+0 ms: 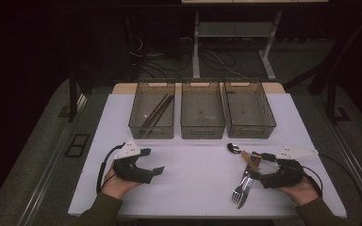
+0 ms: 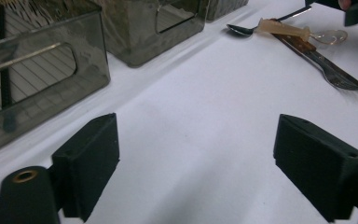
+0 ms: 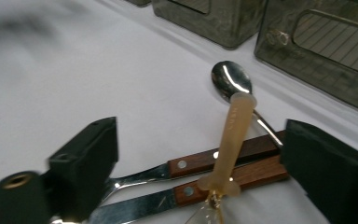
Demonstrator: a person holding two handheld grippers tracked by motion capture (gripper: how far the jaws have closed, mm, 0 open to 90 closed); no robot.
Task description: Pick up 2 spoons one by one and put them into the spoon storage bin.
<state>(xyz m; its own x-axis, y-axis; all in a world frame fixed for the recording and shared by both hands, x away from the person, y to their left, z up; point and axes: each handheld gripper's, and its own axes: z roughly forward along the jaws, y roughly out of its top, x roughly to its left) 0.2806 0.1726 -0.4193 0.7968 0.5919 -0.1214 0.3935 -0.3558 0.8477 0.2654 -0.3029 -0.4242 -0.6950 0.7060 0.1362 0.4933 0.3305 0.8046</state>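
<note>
R gripper (image 3: 200, 186) jaws apart, straddling cutlery pile near tabletop's right front edge: amber-handled utensil (image 3: 232, 140) lies atop wood-handled fork (image 3: 205, 163) & knife (image 3: 223, 184). L gripper (image 2: 196, 163) apart, idle. Suggest pinching amber handle alone, mid-length, lift straight up.

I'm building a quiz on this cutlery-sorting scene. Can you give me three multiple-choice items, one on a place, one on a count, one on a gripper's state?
1. Where do the chopsticks lie?
A. in the left bin
B. in the middle bin
C. on the table by the spoon

2. How many bins stand in the row at the far side of the table?
A. two
B. three
C. four

3. How is the right gripper set?
A. shut on the fork
B. shut on nothing
C. open over the cutlery

Answers:
1. A, the dark sticks rest in the left bin.
2. B, three stand side by side.
3. C, its jaws stand apart on either side of the wooden handles of the fork and knife.
</note>
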